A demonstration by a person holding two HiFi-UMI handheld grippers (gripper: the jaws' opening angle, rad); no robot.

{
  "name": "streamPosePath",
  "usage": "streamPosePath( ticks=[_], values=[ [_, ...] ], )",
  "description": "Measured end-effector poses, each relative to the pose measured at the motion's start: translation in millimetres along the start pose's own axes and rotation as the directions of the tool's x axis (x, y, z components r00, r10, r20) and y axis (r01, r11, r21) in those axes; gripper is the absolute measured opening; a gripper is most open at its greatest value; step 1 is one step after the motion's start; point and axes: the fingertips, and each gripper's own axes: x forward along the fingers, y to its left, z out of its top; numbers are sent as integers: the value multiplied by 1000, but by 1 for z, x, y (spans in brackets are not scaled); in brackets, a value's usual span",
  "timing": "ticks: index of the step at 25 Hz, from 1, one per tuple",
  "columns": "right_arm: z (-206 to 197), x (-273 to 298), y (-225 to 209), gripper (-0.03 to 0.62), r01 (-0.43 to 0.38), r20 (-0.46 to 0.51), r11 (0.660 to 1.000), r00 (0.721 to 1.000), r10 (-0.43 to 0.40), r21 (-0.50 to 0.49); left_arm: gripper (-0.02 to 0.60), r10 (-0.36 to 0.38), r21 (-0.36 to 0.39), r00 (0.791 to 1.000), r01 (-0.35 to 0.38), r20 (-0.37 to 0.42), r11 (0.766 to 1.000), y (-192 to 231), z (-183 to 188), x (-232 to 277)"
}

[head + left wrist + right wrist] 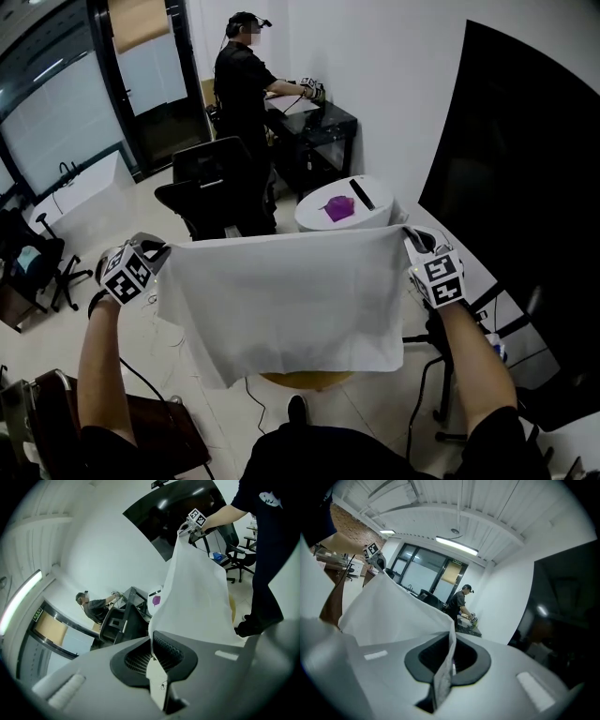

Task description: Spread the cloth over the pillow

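Note:
A white cloth [291, 300] hangs in the air, stretched flat between my two grippers at chest height. My left gripper [164, 251] is shut on its top left corner, and my right gripper [412, 236] is shut on its top right corner. In the left gripper view the cloth [197, 588] runs from the closed jaws [152, 644] across to the other gripper [190, 527]. The right gripper view shows the cloth's edge [393, 616] pinched in the jaws [451, 639]. Below the cloth's lower hem a yellow rounded pillow edge [309, 380] peeks out; the rest of the pillow is hidden.
Behind the cloth stands a round white table [370, 211] with a purple thing [339, 208]. A black office chair [211, 187] is to its left. Another person [242, 84] works at a black desk. A large black panel [525, 187] fills the right, and a brown seat [159, 422] sits at lower left.

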Motion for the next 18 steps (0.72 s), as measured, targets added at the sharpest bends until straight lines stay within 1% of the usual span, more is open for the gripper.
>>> streamPosePath(
  ticks=[4, 9, 12, 18],
  values=[
    [-16, 43, -2, 9, 9, -58, 1000, 998, -10, -21, 2, -44, -25, 999, 44, -6, 999, 10, -12, 53],
    [-48, 95, 0, 9, -6, -159, 1000, 987, 2, -26, 2, -103, -65, 995, 102, -12, 993, 18, -27, 118],
    [-71, 126, 3, 9, -23, -213, 1000, 977, 18, -20, 2, -146, -83, 989, 143, -28, 986, 15, -38, 157],
    [-122, 179, 16, 9, -51, -310, 998, 949, 55, 22, 3, -225, -136, 973, 216, -57, 967, -1, -64, 234]
  ],
)
